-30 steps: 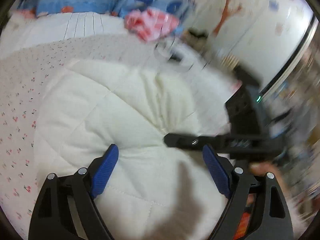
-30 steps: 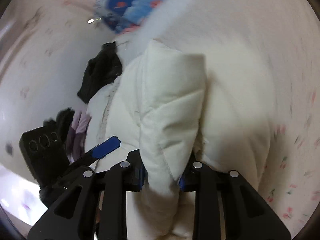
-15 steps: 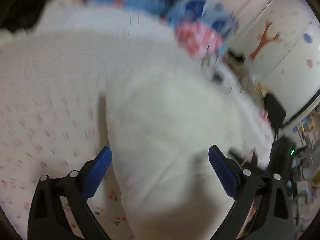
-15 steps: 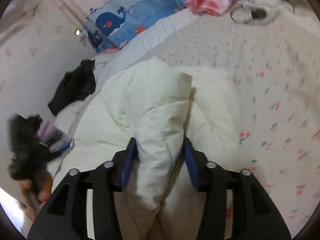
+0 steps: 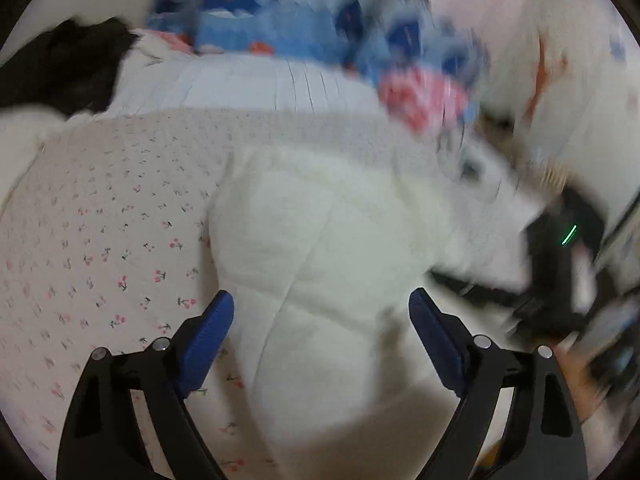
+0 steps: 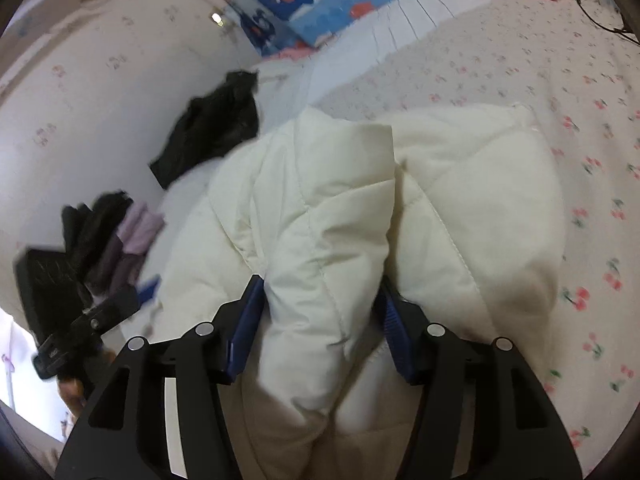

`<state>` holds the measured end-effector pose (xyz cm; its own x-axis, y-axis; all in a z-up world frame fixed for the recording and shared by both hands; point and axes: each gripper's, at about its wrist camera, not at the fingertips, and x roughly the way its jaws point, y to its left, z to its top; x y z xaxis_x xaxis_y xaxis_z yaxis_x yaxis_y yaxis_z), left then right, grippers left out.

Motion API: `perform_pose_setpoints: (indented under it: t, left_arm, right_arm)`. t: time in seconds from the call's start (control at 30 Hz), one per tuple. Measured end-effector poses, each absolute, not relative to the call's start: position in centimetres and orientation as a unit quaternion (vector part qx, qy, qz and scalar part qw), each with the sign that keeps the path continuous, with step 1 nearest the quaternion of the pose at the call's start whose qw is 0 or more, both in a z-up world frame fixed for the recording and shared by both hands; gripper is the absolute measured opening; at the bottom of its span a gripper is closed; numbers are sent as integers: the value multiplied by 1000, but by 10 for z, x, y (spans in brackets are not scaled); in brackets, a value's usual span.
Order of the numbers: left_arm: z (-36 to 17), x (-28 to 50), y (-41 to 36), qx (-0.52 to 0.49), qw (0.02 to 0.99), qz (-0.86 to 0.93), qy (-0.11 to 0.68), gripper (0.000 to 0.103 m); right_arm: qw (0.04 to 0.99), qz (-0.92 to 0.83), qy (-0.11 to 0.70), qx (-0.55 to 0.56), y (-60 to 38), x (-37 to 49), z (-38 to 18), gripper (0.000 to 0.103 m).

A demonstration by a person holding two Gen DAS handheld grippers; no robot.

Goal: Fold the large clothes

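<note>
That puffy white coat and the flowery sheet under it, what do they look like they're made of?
The white coat looks like a padded jacket: smooth, matte cream shell, likely a synthetic weave, with stitched quilting lines and puffed panels; what fills it cannot be seen. The bed sheet looks like thin, matte printed cloth, perhaps cotton, covered in small cherry sprigs.
</note>
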<state>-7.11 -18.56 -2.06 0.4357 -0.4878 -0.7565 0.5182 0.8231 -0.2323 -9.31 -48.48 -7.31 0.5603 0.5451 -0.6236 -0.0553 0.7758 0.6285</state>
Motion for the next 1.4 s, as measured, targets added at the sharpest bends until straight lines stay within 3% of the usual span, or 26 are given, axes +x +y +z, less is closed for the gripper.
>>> perform_pose_setpoints:
  t: [0.07,0.23,0.33,0.4,0.47,0.57,0.67,0.73,0.8,1.03,1.13,1.17,1.2,1.4]
  left_arm:
    - [-41,-71,-201,43,847,-293,442,91]
    - [-39,-78,-204,53,860,-271,430,91]
    - [-13,-101,-204,96,887,-249,378,88]
    - [-17,-99,-218,104,874,-263,394,88]
    - [-42,-89,-234,131,863,-255,416,90]
    - [-43,-88,-231,129,864,-255,414,90]
    - [-43,-89,-229,128,867,-253,411,90]
    - [-43,-91,-231,130,871,-245,405,91]
    - [-47,-99,-235,145,875,-235,397,91]
    - [-43,-116,-224,135,892,-221,371,92]
    - [-44,-119,-224,135,894,-217,368,94]
    - [-46,-123,-226,144,894,-212,367,95]
    - [-48,-127,-228,152,895,-210,363,95]
    - [-44,-131,-223,151,895,-209,363,95]
  right_arm:
    - [836,160,454,265,-498,-104,-64,53]
    - [869,104,452,171,-497,-113,-28,55]
    - [866,79,472,142,-483,-106,-57,67]
    - [863,85,466,178,-486,-106,-83,73]
    - [853,93,472,203,-492,-102,-85,73]
    - [856,88,474,188,-492,-103,-58,73]
    - [884,84,419,190,-491,-117,-30,73]
    - [865,62,474,151,-474,-111,-67,73]
    - [867,65,458,184,-481,-119,-83,79]
    - [892,49,422,156,-464,-185,-26,79]
    - [882,29,451,137,-449,-196,-67,84]
    - [876,26,454,159,-454,-195,-79,94]
    - [867,35,460,189,-456,-190,-85,96]
    - [867,24,469,168,-448,-192,-70,96]
